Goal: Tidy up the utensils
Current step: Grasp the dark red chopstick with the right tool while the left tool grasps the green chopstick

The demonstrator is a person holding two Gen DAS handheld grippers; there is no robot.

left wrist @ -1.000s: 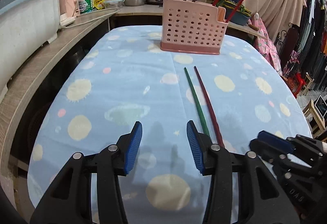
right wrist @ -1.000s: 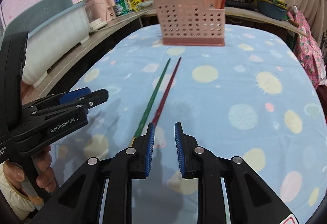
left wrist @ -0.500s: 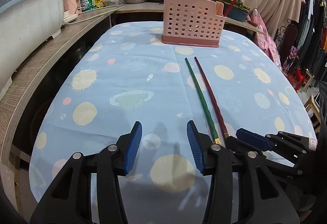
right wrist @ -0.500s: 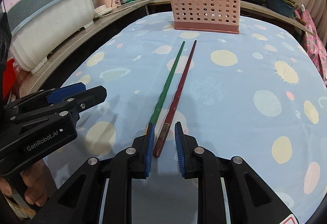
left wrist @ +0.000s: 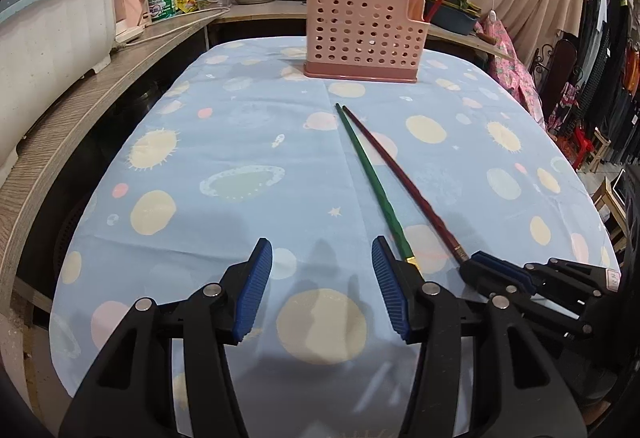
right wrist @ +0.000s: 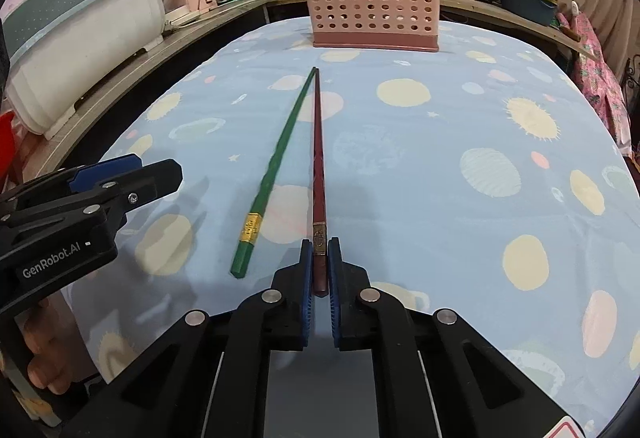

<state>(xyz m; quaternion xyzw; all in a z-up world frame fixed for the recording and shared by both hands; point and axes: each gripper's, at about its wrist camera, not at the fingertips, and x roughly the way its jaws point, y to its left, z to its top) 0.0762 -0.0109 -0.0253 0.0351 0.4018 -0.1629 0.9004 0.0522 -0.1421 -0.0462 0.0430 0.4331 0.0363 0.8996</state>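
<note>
Right gripper (right wrist: 321,262) clamps the dark red lacquered chopstick's (right wrist: 319,166) butt end.
Left gripper (left wrist: 322,290) is opening, empty; the green chopstick (left wrist: 374,186) lies beside its right pad.

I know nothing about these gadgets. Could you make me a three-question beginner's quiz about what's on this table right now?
1. True or false: the right tongs grip the green chopstick.
2. What do the left tongs hold? A) a chopstick B) nothing C) the basket
3. Fill in: chopsticks already stand in the pink ___.

Key: 1 false, they grip the red chopstick; 2 B, their jaws are opening, empty; 3 basket.
</note>
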